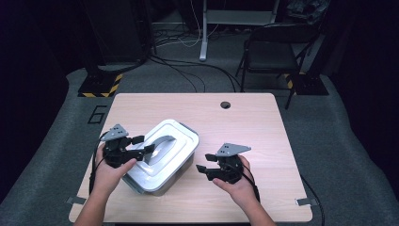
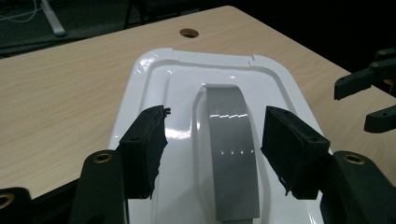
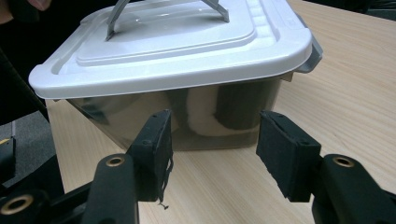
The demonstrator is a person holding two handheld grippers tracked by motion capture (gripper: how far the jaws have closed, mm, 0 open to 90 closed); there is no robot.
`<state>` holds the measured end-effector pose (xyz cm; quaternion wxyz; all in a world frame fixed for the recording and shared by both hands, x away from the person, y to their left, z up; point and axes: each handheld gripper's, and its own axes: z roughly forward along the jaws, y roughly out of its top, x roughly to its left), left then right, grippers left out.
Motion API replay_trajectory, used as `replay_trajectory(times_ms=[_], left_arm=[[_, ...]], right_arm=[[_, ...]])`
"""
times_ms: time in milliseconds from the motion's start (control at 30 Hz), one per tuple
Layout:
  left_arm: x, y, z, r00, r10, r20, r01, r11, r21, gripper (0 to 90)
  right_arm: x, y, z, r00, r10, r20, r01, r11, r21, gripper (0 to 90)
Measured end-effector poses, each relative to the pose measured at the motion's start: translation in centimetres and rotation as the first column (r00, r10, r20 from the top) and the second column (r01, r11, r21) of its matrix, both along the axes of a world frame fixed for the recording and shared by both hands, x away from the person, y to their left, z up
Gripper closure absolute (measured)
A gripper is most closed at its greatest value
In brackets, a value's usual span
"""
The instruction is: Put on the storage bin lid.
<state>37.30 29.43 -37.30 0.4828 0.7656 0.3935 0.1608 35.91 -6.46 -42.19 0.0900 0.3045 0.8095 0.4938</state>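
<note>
Lidded box point(image 1: 162, 155) on wooden table point(image 1: 244, 127); dark room, chair point(image 1: 275, 49) behind.

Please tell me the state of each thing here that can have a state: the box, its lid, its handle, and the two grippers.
Clear plastic storage box: upright on the table, closed.
White plastic lid: on the box, seated flat.
Grey handle: between the left gripper's jaws, not pressed by them.
Left gripper: open, over the lid.
Right gripper: open, empty, facing the box's side, apart from it.
Wooden table: bears the box.
</note>
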Motion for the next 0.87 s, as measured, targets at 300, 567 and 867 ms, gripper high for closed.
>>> replay_trajectory(times_ms=[300, 567, 867], left_arm=[[-0.2, 3.5, 0.0, 0.9967, 0.081, 0.002, -0.081, 0.9959, -0.040, 39.6], [-0.1, 5.6, -0.9, 0.9890, 0.148, -0.006, -0.148, 0.9877, -0.051, 39.5], [0.6, 8.5, -2.3, 0.9687, 0.246, -0.031, -0.248, 0.9665, -0.068, 37.0]], right_arm=[[0.2, -0.3, -0.2, 0.9999, -0.014, -0.003, 0.014, 1.000, -0.008, 44.1], [0.2, -0.3, -0.5, 0.9999, -0.014, -0.005, 0.014, 1.000, -0.022, 43.4], [0.8, -1.1, -0.9, 0.9986, -0.050, -0.015, 0.050, 0.999, -0.020, 41.2]])
